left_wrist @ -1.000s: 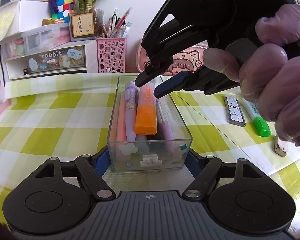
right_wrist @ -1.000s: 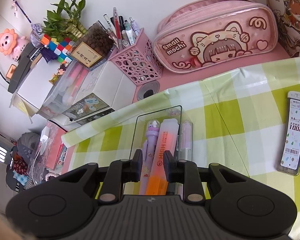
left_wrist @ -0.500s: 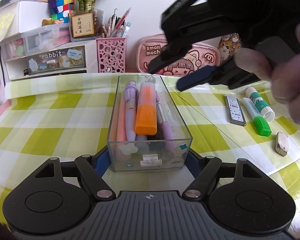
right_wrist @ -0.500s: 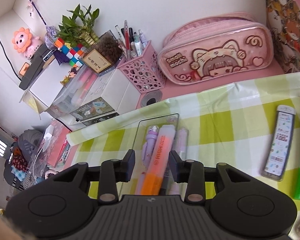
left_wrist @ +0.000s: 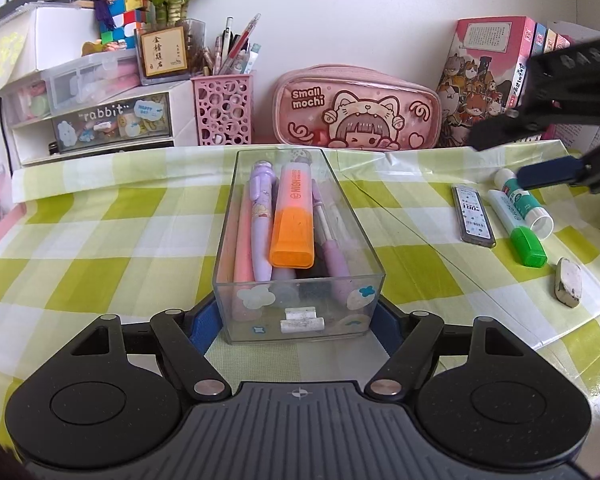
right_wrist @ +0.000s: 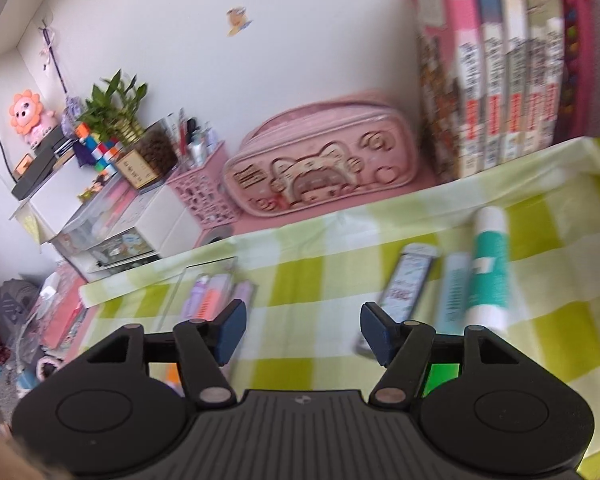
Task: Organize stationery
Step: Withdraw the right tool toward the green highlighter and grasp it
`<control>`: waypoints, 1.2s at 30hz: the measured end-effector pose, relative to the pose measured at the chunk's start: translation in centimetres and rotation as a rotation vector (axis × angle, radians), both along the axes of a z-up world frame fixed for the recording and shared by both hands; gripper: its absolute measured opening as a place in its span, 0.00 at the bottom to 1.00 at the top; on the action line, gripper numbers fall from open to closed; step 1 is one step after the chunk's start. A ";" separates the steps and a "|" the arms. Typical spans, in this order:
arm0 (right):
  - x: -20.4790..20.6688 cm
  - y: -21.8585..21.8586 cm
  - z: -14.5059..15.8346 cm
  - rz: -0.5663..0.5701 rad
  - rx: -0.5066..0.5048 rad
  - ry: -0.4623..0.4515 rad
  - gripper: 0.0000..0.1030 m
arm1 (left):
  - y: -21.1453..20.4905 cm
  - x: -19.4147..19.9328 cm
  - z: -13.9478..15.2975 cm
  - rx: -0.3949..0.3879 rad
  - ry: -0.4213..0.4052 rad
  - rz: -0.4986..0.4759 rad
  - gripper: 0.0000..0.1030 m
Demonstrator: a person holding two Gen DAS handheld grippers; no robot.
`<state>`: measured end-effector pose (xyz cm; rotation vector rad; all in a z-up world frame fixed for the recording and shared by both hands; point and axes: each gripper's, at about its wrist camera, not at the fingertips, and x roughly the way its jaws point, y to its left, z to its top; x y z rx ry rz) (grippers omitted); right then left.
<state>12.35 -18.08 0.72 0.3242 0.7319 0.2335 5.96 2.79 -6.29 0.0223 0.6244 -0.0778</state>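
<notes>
fingers on the left gripper (left_wrist: 298, 316) clasp the clear box (left_wrist: 298, 236) by its near end, pens and an orange highlighter (left_wrist: 293, 216) inside. the right gripper (right_wrist: 302, 332) hangs spread and empty above the lead case (right_wrist: 408, 284), green marker (left_wrist: 518, 226) and glue stick (right_wrist: 490, 264) on the bench (left_wrist: 100, 224). best take one piece crosswise at its middle, clear of its neighbours.

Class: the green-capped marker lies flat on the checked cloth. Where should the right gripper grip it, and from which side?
Grip the green-capped marker mid-barrel, from above, fingers across its width. It lies flat, the glue stick close alongside, so the open right gripper has little side room.
</notes>
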 end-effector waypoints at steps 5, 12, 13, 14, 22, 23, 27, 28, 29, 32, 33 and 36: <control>-0.8 -3.6 -0.7 -0.105 -0.055 -0.019 0.69 | 0.0 0.0 0.0 0.000 0.000 0.000 0.72; -0.1 -6.9 -2.9 -0.185 -0.002 0.024 0.69 | 0.0 0.0 0.0 0.002 0.001 -0.001 0.72; -0.1 -7.0 -3.1 -0.187 0.000 0.024 0.69 | 0.0 0.0 0.0 0.002 0.001 -0.001 0.72; 0.0 -7.0 -3.2 -0.186 0.001 0.024 0.69 | 0.0 0.0 0.0 0.002 0.001 -0.001 0.72; -0.4 -5.2 -4.6 -0.121 0.013 0.095 0.60 | 0.0 0.0 0.0 0.002 0.001 -0.001 0.72; -0.3 -4.8 -4.9 -0.112 0.006 0.105 0.59 | 0.0 0.0 0.0 0.002 0.000 -0.001 0.72; -0.5 -2.8 -5.0 -0.108 -0.104 0.070 0.47 | 0.0 0.0 0.0 0.000 0.000 -0.002 0.72; -0.5 -2.4 -5.1 -0.104 -0.131 0.063 0.40 | 0.0 0.0 0.0 0.000 0.000 -0.002 0.72; -0.6 -2.0 -5.1 -0.103 -0.165 0.054 0.36 | 0.0 0.1 0.0 0.000 0.000 -0.002 0.72; -0.8 -1.2 -5.2 -0.089 -0.219 0.033 0.30 | 0.1 0.0 0.0 0.000 0.000 -0.002 0.72; -0.9 -1.1 -5.2 -0.070 -0.214 0.038 0.30 | 0.0 0.0 0.0 0.000 0.000 -0.002 0.72; -1.6 -0.5 -4.9 0.024 -0.168 0.064 0.29 | 0.1 0.0 0.0 0.000 0.000 -0.002 0.72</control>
